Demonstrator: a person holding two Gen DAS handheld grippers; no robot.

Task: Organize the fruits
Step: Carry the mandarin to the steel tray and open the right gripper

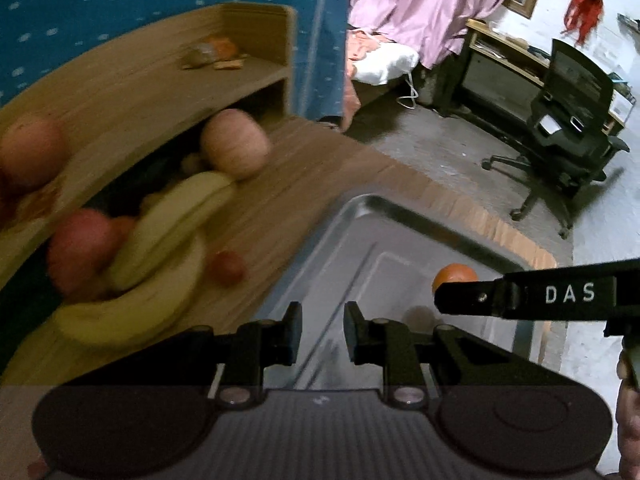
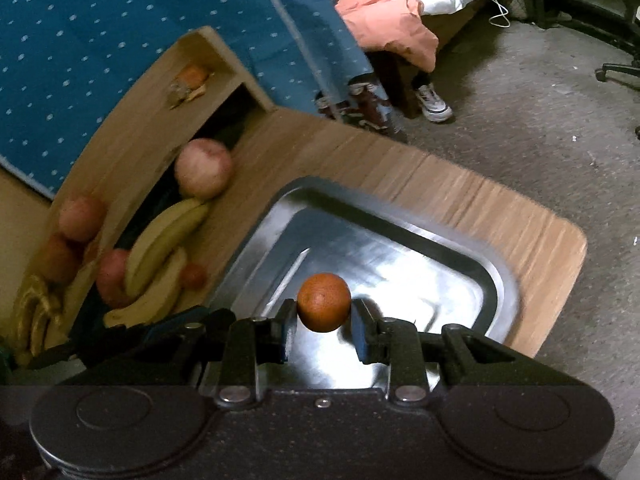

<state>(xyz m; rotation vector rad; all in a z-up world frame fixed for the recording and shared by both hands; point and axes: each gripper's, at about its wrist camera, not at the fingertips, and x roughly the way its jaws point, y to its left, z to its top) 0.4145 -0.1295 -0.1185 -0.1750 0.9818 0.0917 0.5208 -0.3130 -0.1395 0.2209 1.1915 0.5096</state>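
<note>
Looking along the left gripper (image 1: 322, 334), the jaws stand narrowly apart with nothing between them, over the near edge of the metal tray (image 1: 360, 208); the orange (image 1: 454, 274) shows only partly, behind a finger of the right gripper (image 1: 520, 294); left of the tray lie the bananas (image 1: 168, 224), a pale apple (image 1: 234, 142) and a small red fruit (image 1: 226, 266) on the wooden table (image 1: 320, 152); all are blurred.

Looking along the right gripper (image 2: 323, 326), the orange (image 2: 323, 302) sits between the jaws over the tray (image 2: 400, 224); the left finger touches it, a slight gap shows at the right, so a firm hold cannot be confirmed; whether it rests on the tray floor cannot be told.

Handling judgement: the orange is light, round, firm with a dimpled rind; it can roll on smooth metal; take it across its widest middle with moderate pressure.

Only the right view shows the whole orange and the jaw contact; only the left view shows the right gripper from outside.
</note>
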